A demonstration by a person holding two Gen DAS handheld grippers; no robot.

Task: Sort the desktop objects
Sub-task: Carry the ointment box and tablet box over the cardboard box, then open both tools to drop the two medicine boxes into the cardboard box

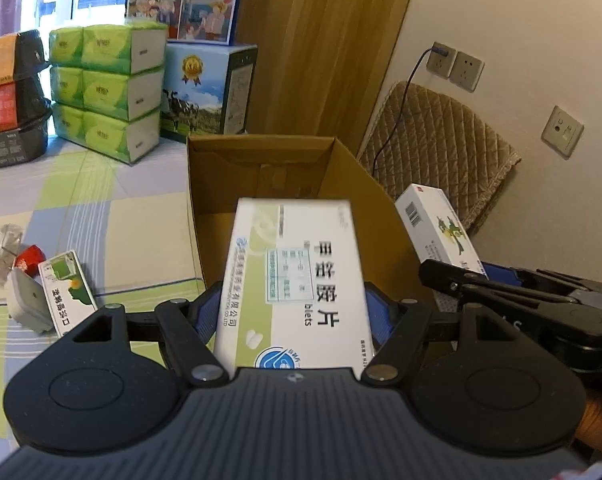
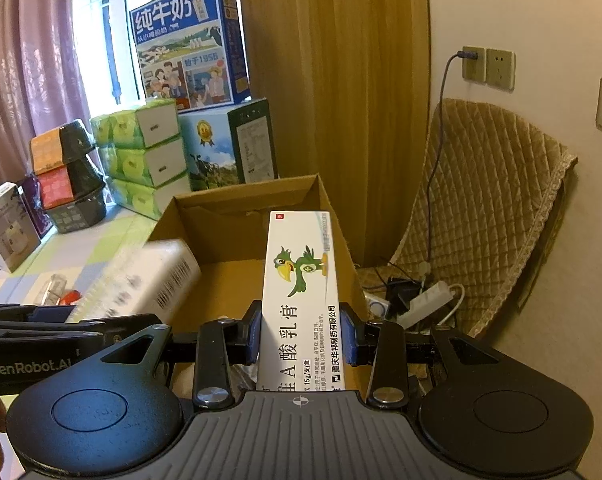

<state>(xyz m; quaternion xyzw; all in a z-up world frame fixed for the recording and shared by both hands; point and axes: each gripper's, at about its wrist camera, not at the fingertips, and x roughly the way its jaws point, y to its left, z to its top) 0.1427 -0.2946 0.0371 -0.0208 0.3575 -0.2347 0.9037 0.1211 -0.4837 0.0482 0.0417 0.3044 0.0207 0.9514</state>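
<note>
Tablet box [image 1: 297,280], white and green, blue Chinese lettering.

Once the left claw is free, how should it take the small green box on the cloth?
Across its long edges, from above: the green box lies flat, narrow that way. A grey block crowds one edge, so descend carefully.

Each camera sits on its gripper body, close behind the fingers, looking forward and slightly downward. The left wrist view faces the open cardboard box [image 1: 261,172] at close range; the right wrist view faces the same box [image 2: 245,232] from its right. Both share the box, stacked cartons [image 1: 209,88] and wall sockets [image 2: 489,68]
</note>
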